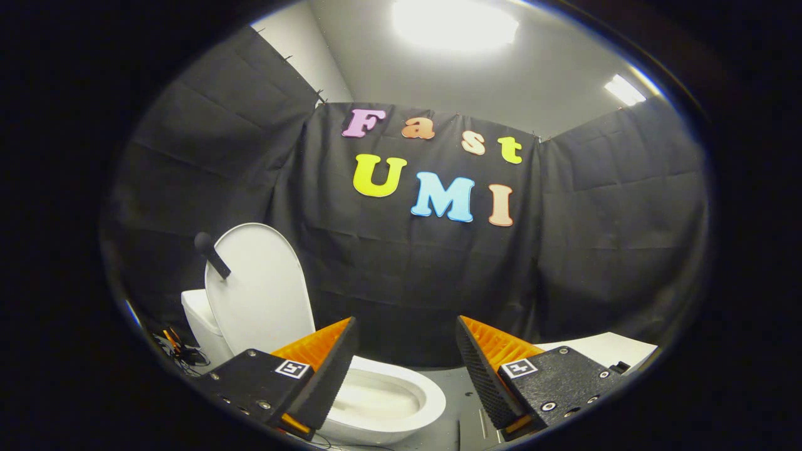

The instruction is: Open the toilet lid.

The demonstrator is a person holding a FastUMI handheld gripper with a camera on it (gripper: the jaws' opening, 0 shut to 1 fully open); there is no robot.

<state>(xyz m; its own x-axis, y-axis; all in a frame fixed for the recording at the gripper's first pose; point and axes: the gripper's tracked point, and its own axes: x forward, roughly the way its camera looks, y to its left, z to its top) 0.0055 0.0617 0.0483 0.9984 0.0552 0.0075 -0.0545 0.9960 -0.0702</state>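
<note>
Hand-held gripper [406, 351] wide open w/ nothing between fingers (toilet lid [260, 291] upright beyond).

— What is seen at the bottom?
— A grey floor [467, 388] is seen.
— What is set on it?
— A white toilet [388, 401] is set on it, with its lid [260, 294] stood upright. Tangled cables [178, 354] are laid beside it. A white block [611, 347] is seen off to the other side.
</note>
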